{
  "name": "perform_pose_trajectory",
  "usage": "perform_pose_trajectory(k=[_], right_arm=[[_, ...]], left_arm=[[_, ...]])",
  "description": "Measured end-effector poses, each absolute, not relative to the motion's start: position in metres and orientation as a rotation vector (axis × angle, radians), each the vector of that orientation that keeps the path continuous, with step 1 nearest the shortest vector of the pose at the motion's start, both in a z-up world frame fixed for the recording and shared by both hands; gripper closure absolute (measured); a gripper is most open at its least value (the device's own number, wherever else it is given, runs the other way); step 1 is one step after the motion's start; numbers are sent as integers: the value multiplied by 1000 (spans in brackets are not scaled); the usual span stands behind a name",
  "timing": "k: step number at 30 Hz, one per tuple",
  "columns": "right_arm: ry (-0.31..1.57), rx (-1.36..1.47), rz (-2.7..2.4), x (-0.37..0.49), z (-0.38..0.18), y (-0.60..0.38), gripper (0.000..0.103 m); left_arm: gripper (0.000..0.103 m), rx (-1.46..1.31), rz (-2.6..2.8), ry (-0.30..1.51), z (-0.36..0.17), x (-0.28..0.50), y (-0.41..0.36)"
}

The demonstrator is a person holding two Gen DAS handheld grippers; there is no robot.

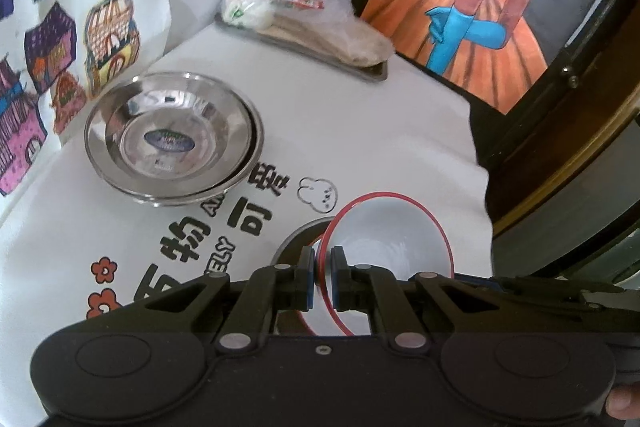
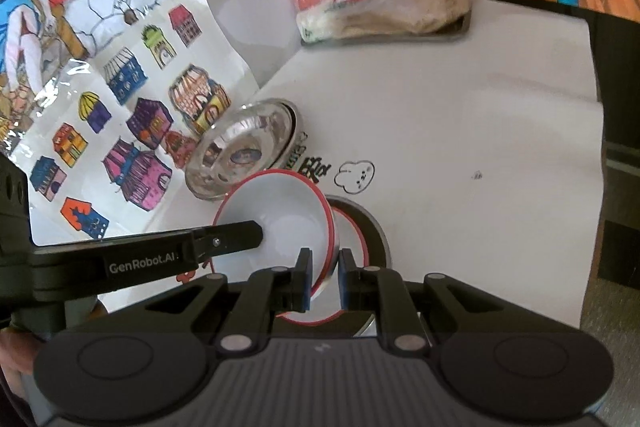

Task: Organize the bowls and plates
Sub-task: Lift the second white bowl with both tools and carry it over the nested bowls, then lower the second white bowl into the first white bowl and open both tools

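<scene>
Both tools are clamped on the same white bowl with a red rim point(image 1: 390, 247): the left tool point(image 1: 323, 277) has its pads nearly together on the thin wall at the bowl's 9 o'clock edge, and the right tool point(image 2: 325, 281) pinches the opposite edge, one pad inside and one outside the wall. The bowl hangs tilted just above a second red-rimmed bowl point(image 2: 354, 239) that sits in a grey metal dish point(image 2: 378, 227) on the bench point(image 2: 460, 115), near the bench's 5 o'clock corner as the left wrist view shows it. At 10 o'clock from there stands a stack of steel plates point(image 1: 172, 139), well apart from the bowls. The held bowl looks like glazed ceramic or melamine: stiff, fairly light, smooth and so likely slippery under the pads, and liable to chip if it drops onto the lower one. A rim pinch is the only real purchase, as the wall is thin and the body too wide for the jaws; two opposed grips keep it from swinging. I judge it should go down level and centred so the foot nests without knocking the rim beneath. A tray of bagged goods point(image 1: 320, 27) lies at the far edge, clear of the work
</scene>
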State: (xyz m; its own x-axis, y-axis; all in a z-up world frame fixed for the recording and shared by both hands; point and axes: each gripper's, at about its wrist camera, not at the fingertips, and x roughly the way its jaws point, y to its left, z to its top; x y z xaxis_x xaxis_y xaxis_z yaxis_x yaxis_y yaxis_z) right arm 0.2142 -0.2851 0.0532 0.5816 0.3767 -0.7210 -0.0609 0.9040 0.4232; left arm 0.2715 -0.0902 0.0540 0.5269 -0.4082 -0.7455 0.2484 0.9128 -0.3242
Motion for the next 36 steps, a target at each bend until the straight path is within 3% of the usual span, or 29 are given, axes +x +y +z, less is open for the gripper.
perform_pose_trajectory(k=[20, 36], right_arm=[[1136, 214, 245, 247, 52, -262, 88], [1170, 176, 228, 248, 57, -263, 88]], left_arm=[[92, -30, -350, 1083, 44, 291, -113], [89, -54, -384, 1112, 38, 295, -113]])
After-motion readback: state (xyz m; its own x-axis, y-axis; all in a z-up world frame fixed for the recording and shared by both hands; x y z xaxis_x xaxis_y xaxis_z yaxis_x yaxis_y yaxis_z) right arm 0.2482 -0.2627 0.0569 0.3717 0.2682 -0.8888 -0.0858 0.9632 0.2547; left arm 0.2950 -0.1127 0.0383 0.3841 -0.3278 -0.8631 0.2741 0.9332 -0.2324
